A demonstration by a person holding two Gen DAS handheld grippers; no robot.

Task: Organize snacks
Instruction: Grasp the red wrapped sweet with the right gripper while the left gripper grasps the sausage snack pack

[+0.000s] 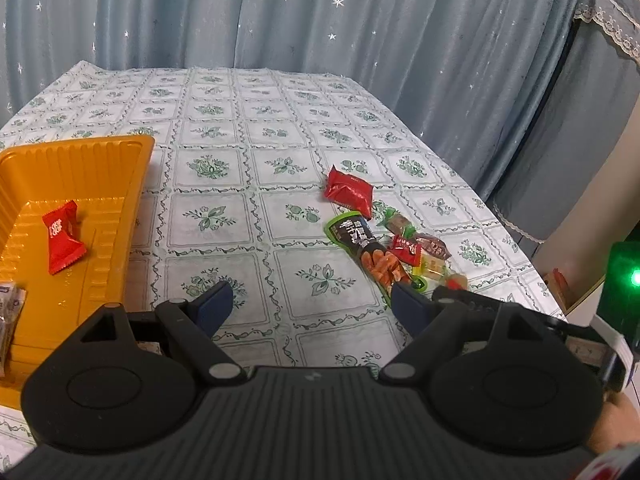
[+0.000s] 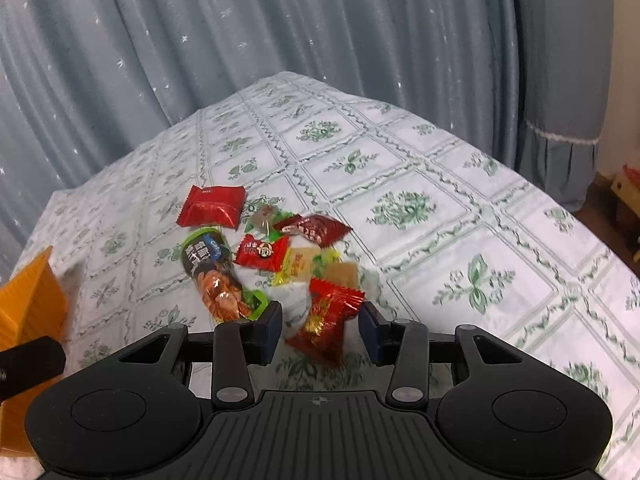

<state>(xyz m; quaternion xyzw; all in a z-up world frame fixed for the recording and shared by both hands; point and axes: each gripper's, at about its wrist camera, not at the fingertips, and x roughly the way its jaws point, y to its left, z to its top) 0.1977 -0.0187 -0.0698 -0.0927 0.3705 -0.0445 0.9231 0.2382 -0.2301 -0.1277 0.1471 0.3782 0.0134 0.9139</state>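
Note:
A pile of snacks lies on the tablecloth: a red packet point(image 2: 212, 206), a long dark stick pack point(image 2: 218, 276), a small red candy point(image 2: 262, 252), and several more wrapped sweets. A red and gold candy point(image 2: 326, 326) lies on the cloth between the fingers of my right gripper point(image 2: 322, 330). The jaws stand part open, with a gap showing at the left pad. My left gripper point(image 1: 312, 306) hangs wide open over bare cloth, left of the stick pack point(image 1: 368, 254) and the red packet point(image 1: 350, 192). The orange tray point(image 1: 100, 168) at the left holds one red candy point(image 1: 62, 236).
Grey-blue star-print curtains hang behind the table. A covered piece of furniture point(image 1: 592, 120) stands past the right edge of the table point(image 1: 224, 128). Part of another wrapped pack point(image 1: 10, 320) shows at the tray's near left. The tray's corner point(image 2: 32, 304) sits at the left in the right wrist view.

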